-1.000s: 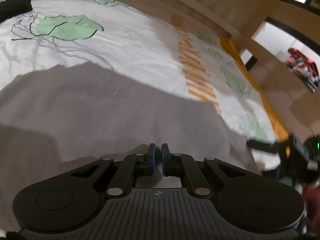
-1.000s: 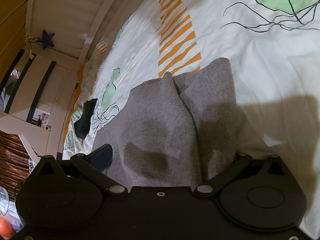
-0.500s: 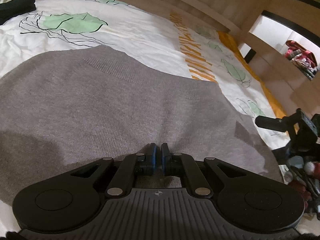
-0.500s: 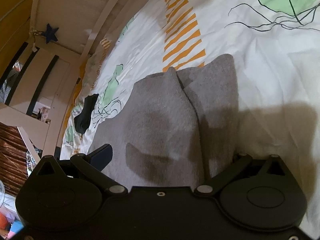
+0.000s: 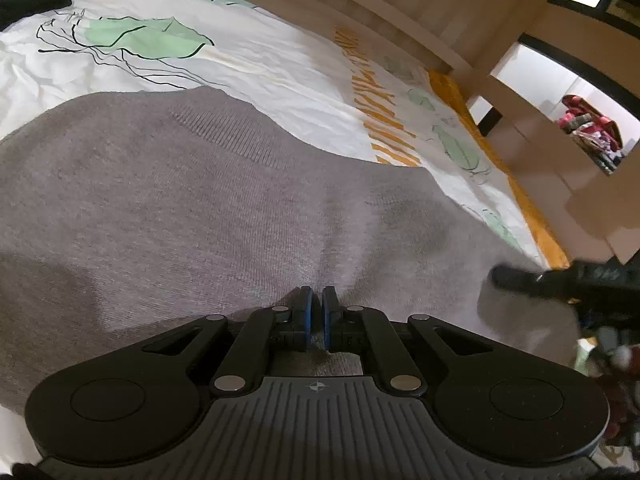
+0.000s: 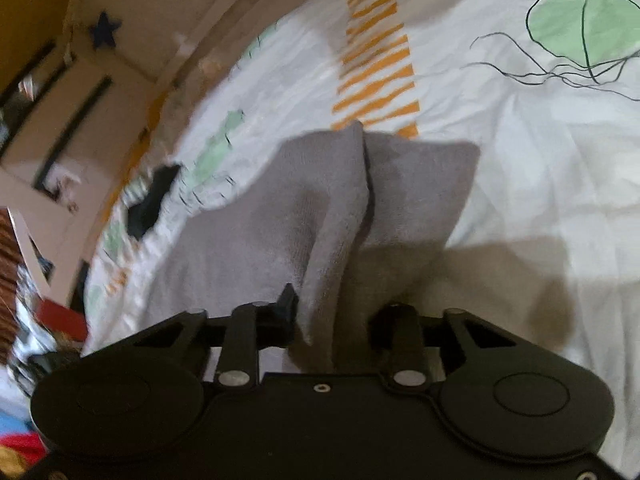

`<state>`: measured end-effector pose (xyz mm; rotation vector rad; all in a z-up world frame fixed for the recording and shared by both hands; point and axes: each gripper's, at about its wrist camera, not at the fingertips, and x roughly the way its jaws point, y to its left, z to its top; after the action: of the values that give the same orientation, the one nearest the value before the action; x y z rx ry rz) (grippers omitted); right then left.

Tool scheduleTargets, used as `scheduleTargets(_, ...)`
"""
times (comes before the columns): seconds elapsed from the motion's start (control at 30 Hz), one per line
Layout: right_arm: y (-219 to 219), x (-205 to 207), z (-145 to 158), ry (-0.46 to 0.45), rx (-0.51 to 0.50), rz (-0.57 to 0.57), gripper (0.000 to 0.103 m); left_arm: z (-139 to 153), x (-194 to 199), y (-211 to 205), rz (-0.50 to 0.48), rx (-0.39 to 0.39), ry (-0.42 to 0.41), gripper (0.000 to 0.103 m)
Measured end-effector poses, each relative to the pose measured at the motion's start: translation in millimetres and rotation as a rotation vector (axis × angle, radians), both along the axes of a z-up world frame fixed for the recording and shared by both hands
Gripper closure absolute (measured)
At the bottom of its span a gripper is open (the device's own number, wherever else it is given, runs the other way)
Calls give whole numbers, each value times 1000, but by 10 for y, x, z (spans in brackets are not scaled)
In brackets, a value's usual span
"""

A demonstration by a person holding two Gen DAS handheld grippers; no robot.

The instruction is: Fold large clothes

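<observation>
We judge the fold barely begun: the grey sweater (image 5: 192,200) lies mostly spread on the printed bedsheet (image 5: 260,56), our left gripper (image 5: 314,312) pinching its near edge, our right gripper (image 6: 328,320) clamping a bunched, lifted fold, further folds remaining.

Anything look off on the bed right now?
Only the sweater: its two folded flaps meet unevenly, with a dark gap between them beyond the right gripper. A dark garment lies apart on the sheet.
</observation>
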<state>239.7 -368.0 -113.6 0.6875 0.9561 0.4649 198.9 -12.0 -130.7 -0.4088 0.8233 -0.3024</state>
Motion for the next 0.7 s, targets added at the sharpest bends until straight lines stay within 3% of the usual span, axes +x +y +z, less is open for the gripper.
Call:
scheduleTargets(0.37, 989, 150, 909, -111, 29, 127, 65, -17, -246, 297, 7, -79, 36, 96)
scheduleTargets(0.53, 1646, 388, 951, -92, 40, 229, 69, -59, -382, 440, 20, -114, 54, 96)
scheduleTargets(0.7, 2270, 550, 772, -47, 31, 327, 69, -52, -496, 548, 27, -139, 70, 96)
